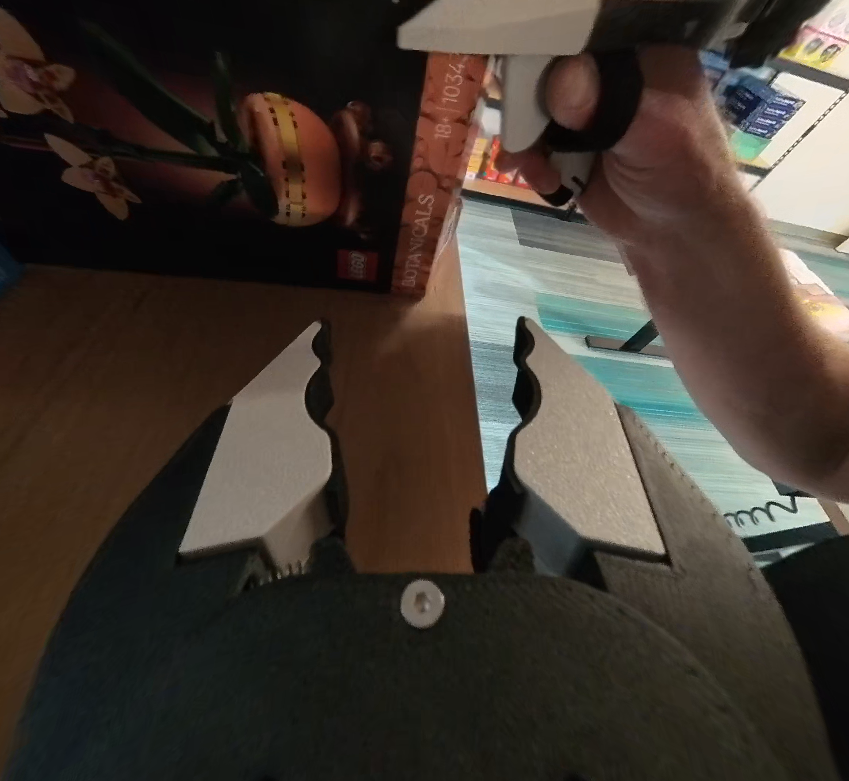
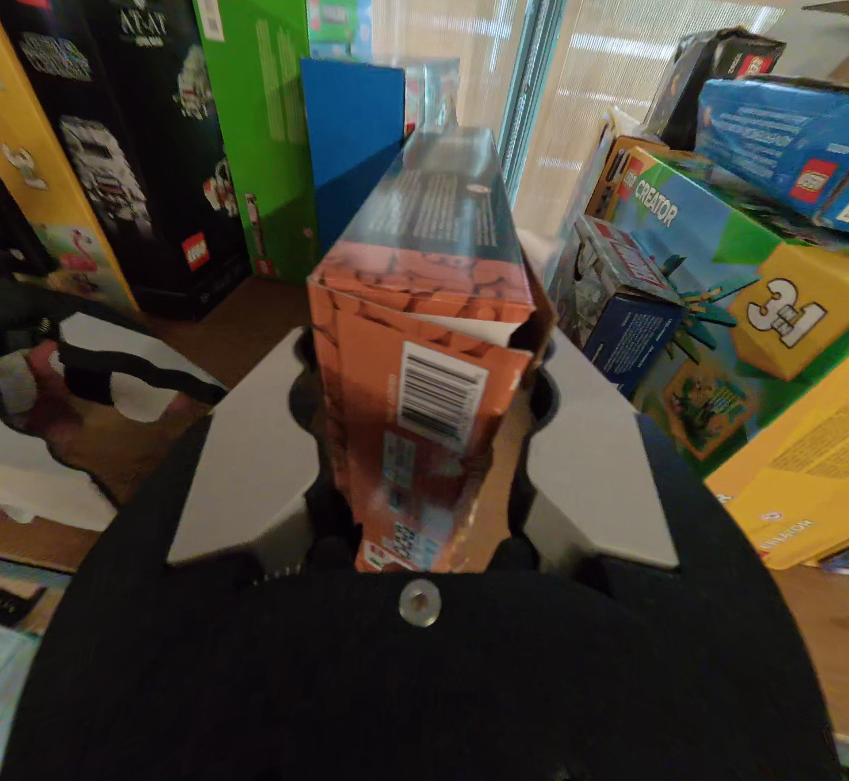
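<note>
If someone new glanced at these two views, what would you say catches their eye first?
Most striking is the orange-ended toy box standing on the wooden table, gripped between the right tool's fingers. The left tool hangs open and empty over the table edge. Colourful boxes are stacked at the right.

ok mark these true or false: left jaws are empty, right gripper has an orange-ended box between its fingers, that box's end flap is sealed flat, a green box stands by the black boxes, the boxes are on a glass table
1. The left gripper has nothing between its fingers. True.
2. The right gripper has the orange-ended box between its fingers. True: both fingers sit against its sides.
3. The box's end flap is sealed flat. False: the flap gapes at one corner.
4. A green box stands beside a black box. True.
5. The boxes stand on a glass table. False: the table is brown wood.
</note>
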`<action>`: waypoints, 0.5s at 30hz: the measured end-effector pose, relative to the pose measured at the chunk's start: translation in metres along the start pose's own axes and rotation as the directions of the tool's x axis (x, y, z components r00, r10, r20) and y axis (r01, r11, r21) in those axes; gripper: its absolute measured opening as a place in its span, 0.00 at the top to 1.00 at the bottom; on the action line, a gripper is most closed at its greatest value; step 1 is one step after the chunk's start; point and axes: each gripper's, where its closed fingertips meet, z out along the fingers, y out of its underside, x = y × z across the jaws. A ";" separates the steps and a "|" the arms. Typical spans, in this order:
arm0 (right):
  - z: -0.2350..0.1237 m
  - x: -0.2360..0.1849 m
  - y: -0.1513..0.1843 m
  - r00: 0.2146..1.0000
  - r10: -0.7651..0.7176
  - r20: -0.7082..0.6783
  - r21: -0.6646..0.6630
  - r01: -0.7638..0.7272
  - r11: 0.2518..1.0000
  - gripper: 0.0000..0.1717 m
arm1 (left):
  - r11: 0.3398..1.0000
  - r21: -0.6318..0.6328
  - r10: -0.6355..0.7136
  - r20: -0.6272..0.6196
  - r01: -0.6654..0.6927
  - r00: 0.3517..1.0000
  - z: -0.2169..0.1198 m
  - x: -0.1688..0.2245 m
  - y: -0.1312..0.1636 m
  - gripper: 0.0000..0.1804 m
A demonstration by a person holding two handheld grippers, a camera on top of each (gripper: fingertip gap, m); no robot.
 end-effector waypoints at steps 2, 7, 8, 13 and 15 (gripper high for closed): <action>0.005 -0.001 0.000 1.000 -0.001 0.022 -0.038 0.002 0.999 0.43 | 1.000 0.011 0.010 -0.005 -0.009 1.000 -0.001 -0.001 -0.002 0.57; -0.016 -0.003 -0.036 0.999 -0.021 0.027 -0.030 0.021 0.999 0.38 | 0.999 0.049 0.017 -0.011 -0.016 1.000 -0.007 -0.002 -0.009 0.58; -0.025 -0.002 -0.042 0.997 -0.077 0.003 -0.062 0.077 0.995 0.37 | 0.997 0.071 0.028 -0.002 -0.028 1.000 -0.010 -0.002 -0.015 0.58; -0.008 -0.005 -0.055 0.972 -0.218 0.082 -0.294 0.233 0.927 0.36 | 0.987 0.114 0.116 0.022 -0.117 0.993 -0.011 0.000 -0.046 0.58; 0.013 -0.006 -0.036 0.974 -0.182 0.134 -0.475 0.225 0.851 0.35 | 0.988 0.095 0.120 0.016 -0.121 0.993 -0.004 0.001 -0.045 0.58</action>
